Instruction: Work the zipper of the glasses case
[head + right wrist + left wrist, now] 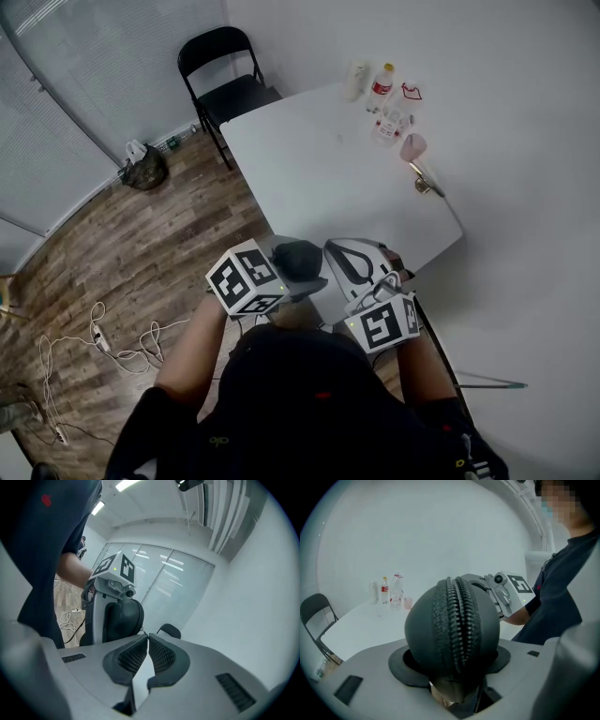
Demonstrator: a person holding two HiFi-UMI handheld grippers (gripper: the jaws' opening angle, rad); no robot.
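Observation:
The glasses case is dark and rounded, with a zipper running up its middle whose teeth lie together where I see them. My left gripper is shut on the case, one pad against each side. In the head view the case hangs over the table's near corner in the left gripper. My right gripper is shut, its fingertips meeting on a small metal zipper pull at the case's edge. In the head view the right gripper touches the case's right side.
A white table stretches ahead, with bottles and a pink cup at its far end. A black chair stands beyond it. A bag and cables lie on the wood floor at left.

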